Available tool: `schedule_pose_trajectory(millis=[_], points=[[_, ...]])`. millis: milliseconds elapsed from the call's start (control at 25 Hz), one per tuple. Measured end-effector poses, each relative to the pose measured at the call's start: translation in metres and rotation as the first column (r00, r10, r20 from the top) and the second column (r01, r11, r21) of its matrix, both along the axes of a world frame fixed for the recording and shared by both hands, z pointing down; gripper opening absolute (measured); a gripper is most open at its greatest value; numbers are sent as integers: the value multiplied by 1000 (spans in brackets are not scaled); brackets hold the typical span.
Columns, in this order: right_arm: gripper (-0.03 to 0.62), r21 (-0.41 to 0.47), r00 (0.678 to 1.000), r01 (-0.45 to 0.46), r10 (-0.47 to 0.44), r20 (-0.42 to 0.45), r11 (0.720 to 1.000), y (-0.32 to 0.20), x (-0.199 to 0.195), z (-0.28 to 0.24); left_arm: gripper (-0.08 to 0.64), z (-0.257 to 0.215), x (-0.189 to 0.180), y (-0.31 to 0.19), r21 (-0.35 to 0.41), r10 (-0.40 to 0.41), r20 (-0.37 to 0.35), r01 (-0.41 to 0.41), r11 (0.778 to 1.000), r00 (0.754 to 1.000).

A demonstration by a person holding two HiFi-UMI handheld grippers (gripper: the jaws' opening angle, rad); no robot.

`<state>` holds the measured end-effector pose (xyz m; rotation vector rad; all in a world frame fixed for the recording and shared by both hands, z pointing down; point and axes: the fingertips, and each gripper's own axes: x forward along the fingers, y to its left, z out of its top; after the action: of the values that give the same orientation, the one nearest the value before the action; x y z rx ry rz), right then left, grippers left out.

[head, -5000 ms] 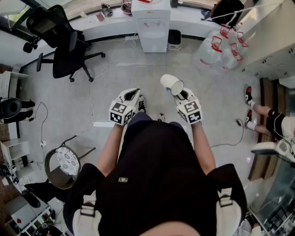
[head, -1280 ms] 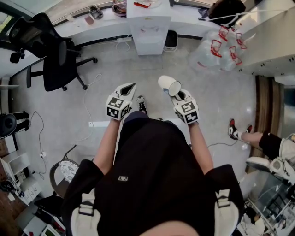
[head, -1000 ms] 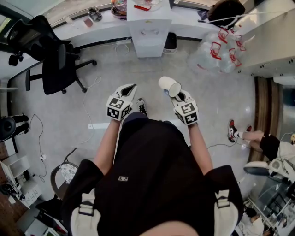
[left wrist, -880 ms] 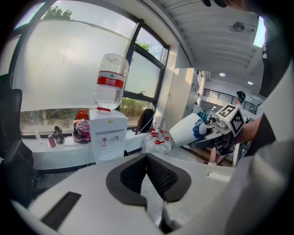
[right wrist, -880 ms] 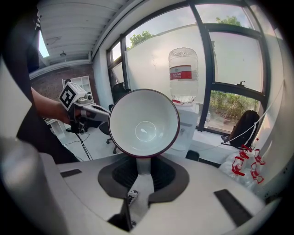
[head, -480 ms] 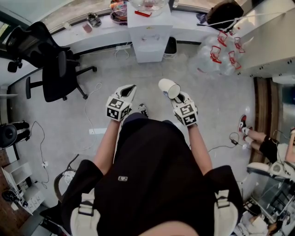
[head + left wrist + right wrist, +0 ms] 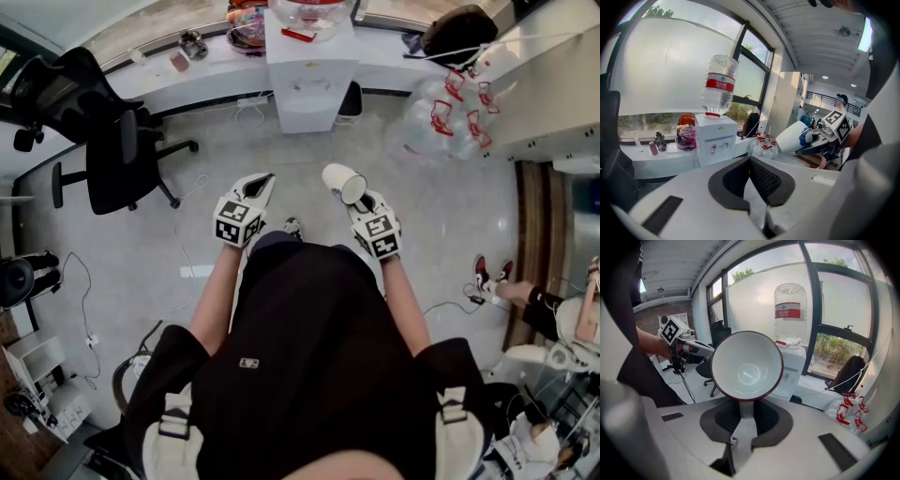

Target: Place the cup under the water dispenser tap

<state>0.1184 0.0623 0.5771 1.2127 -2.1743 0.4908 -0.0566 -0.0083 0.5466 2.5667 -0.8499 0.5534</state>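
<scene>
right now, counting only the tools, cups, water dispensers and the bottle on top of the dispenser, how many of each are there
tools: 2 (left tool, right tool)
cup: 1
water dispenser: 1
bottle on the dispenser: 1
total: 5

The round white ceramic cup (image 7: 746, 366) has a dark red rim; the boxy water dispenser (image 7: 307, 84) is white.
</scene>
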Motion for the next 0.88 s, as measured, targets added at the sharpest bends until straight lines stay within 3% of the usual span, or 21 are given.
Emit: schedule_pose_trajectory(millis=[600,880], points=[[43,-21,1000,5,-5,-22,1000,-20,-14,15,0,12,-35,-24,-7,-38,-3,38,999,999],[43,4,1000,-12,12,-18,1000,-30,-19,11,0,12,-37,-22,-4,-12,7,12,1000,1000]])
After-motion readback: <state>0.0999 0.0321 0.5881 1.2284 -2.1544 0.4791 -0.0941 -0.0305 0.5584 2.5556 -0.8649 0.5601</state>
